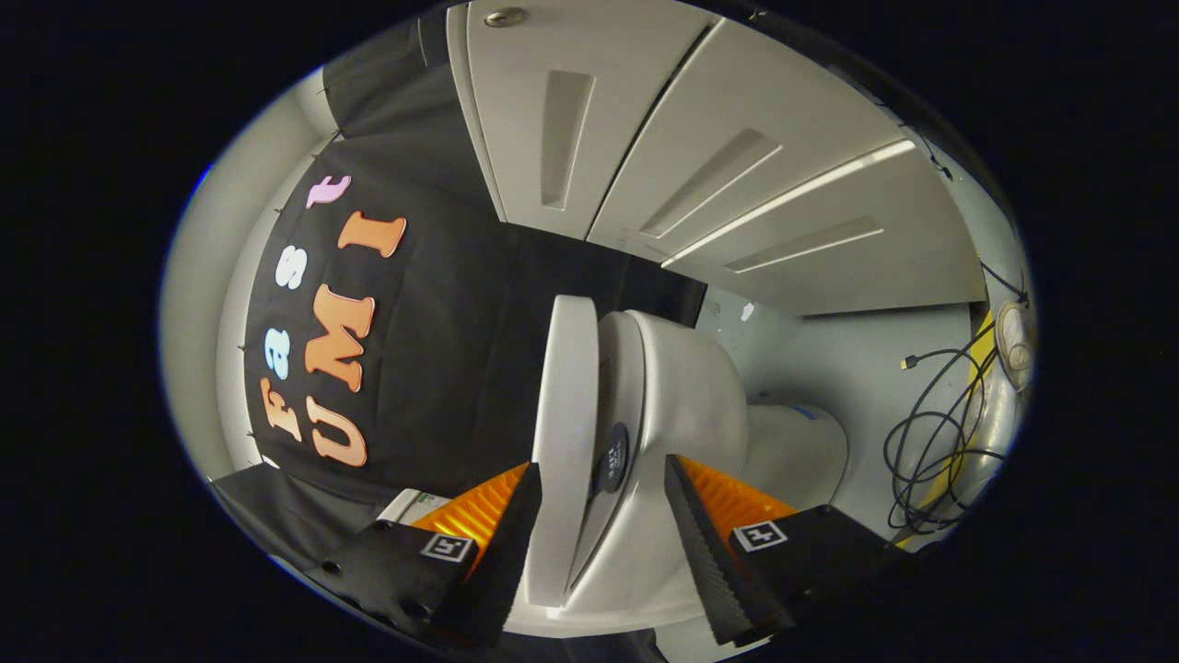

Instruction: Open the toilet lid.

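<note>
- Hand-held gripper (pixel 603 516), lower centre of frame: fingers spread wide, straddling the front edge of the toilet; left finger (pixel 516 543) sits just outside the lid, right finger (pixel 700 552) beside the bowl. Neither clearly presses, so not a pinch as far as I can tell.
- Glossy white plastic toilet lid (pixel 564 433), centre of frame: reads as a thin slab, parted from the white seat ring (pixel 619 405) by a narrow gap. The view is rolled, so cannot tell how far it is raised.
- White ceramic toilet bowl (pixel 691 396), just right of the lid, between and beyond the fingers; a dark oval sticker (pixel 612 457) sits in the gap.
- Risk: the fingers enclose lid, seat and bowl rim together; closing here could lift seat with lid, or jam on the bowl.
- Risk: smooth lid, loose contact; it may slip off the left finger and drop shut.
- Risk: black cable loops (pixel 930 442), right of frame, near the toilet; a wide swing could snag them.
- Count: one gripper, two fingers, one lid, one seat, one bowl, one sticker, one cable bundle, three grey recessed panels (pixel 737 157) in the upper part of frame.
</note>
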A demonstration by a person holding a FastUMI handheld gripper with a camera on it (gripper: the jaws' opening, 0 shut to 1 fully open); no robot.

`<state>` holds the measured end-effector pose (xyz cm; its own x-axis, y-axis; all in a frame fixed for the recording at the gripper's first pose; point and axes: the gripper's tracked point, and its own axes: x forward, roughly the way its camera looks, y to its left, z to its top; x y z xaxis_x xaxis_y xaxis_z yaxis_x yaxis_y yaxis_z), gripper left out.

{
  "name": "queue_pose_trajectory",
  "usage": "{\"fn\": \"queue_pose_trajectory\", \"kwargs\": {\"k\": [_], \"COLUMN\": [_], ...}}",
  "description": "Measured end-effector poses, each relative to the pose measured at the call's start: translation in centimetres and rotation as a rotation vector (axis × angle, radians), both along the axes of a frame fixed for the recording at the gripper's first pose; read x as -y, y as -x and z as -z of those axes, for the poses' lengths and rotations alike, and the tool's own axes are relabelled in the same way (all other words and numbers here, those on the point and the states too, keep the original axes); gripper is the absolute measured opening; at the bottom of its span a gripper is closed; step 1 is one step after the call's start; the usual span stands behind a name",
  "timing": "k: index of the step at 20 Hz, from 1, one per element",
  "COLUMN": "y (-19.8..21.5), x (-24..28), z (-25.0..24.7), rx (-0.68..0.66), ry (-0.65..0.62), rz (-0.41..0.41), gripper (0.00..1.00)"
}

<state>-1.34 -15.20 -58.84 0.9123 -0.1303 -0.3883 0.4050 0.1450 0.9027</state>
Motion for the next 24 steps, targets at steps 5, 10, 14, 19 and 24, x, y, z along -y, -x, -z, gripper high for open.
{"fn": "queue_pose_trajectory", "kwargs": {"k": [5,10,14,19,24], "y": [-1.4,-2.5,-2.6,-3.4,-5.3], "x": [0.8,1.2,1.1,0.9,-0.3], "z": [0.8,1.2,0.8,-3.1,-9.3], "rx": [0.010,0.023,0.011,0.025,0.038], "ry": [-0.038,-0.059,-0.056,0.017,0.143], "rz": [-0.007,0.014,0.037,0.050,0.028], "gripper": [0.63,0.23,0.08,0.08,0.08]}}
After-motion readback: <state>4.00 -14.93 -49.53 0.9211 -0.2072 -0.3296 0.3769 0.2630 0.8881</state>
